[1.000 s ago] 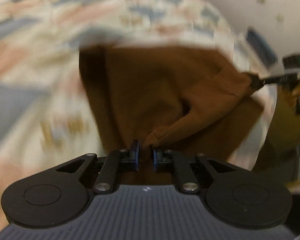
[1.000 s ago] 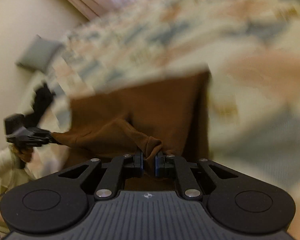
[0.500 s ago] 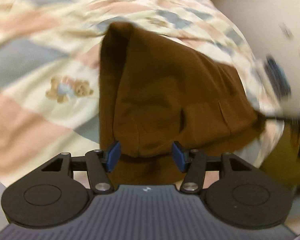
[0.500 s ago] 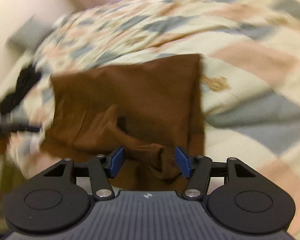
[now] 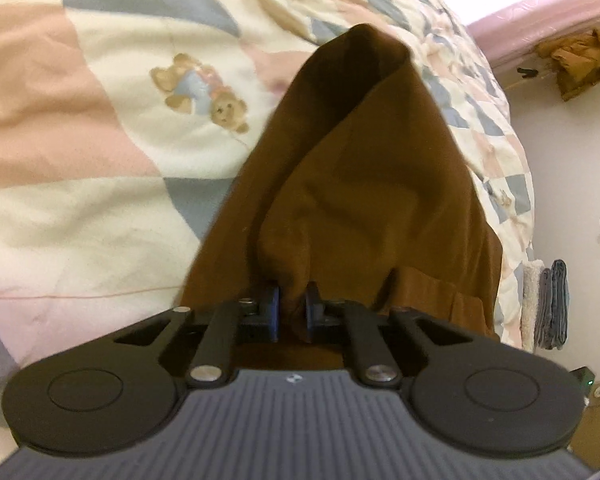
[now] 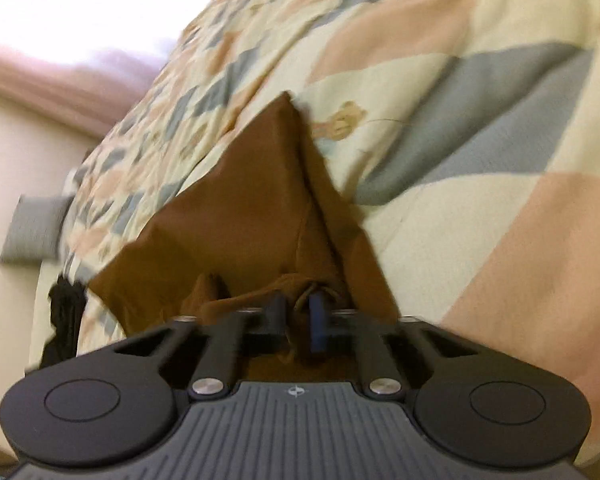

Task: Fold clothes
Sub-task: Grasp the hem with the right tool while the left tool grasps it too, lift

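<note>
A brown garment (image 5: 364, 184) lies on the patchwork quilt (image 5: 80, 128), its near edge lifted. My left gripper (image 5: 292, 312) is shut on a fold of the near edge. In the right wrist view the same brown garment (image 6: 252, 208) rises to a point toward the far side, and my right gripper (image 6: 298, 320) is shut on bunched brown cloth at its near edge. The cloth hangs between each pair of blue-padded fingers. The part of the garment under both grippers is hidden.
The quilt (image 6: 480, 128) has teddy bear prints (image 5: 204, 88). A black garment (image 6: 64, 316) lies at the bed's left edge. A grey pillow (image 6: 34, 228) leans on the wall. Folded towels (image 5: 544, 304) and a hanging tan jacket (image 5: 580, 60) are at right.
Both grippers were shut on the garment a second ago, opened half a second ago, and are now shut on its near edge again. The cloth is pulled up closer to both cameras.
</note>
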Tool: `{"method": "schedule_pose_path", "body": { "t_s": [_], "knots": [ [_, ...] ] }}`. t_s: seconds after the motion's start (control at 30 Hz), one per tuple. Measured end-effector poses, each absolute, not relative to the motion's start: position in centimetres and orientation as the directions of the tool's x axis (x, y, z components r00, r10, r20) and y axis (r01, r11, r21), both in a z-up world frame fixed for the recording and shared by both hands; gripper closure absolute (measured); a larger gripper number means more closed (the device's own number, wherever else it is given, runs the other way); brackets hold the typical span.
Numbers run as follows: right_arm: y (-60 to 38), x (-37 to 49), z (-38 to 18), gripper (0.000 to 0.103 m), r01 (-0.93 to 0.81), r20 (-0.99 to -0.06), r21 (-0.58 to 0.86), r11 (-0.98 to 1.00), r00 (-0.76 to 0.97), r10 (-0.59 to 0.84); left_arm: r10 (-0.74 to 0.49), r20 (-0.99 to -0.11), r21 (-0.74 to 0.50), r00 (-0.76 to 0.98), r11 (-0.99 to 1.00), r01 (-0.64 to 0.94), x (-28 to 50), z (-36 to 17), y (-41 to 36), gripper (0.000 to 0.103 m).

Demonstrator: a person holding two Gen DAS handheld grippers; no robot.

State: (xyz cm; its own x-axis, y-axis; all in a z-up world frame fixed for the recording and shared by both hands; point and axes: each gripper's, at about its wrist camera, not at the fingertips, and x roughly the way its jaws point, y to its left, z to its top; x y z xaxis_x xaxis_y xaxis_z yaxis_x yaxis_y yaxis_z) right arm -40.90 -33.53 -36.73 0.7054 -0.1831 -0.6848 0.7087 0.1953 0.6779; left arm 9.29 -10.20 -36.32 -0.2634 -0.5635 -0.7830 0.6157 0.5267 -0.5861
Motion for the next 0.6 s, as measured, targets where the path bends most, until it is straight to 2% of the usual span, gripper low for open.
{"method": "schedule_pose_path", "body": {
  "t_s": [0.27,0.43,0.6],
  "knots": [
    [-32.4,-41.3,-32.9,0.096,0.678,-0.697,0.57,0.464,0.698,-0.164,-0.546,-0.806,-0.516,-0.228,0.461,0.722,7.8,-33.7,-9.0,0.095],
    [-31.6,-40.6,-34.5,0.094,0.688,-0.771,0.481,0.543,0.627,-0.111,-0.487,-0.852,-0.442,-0.19,0.475,0.761,7.1,-35.8,-9.9,0.095],
    [-29.8,-40.3,-34.0,0.098,0.649,-0.795,0.394,0.651,0.596,-0.113,-0.471,-0.868,-0.395,-0.158,0.461,0.795,7.1,-35.8,-9.7,0.092]
  ]
}}
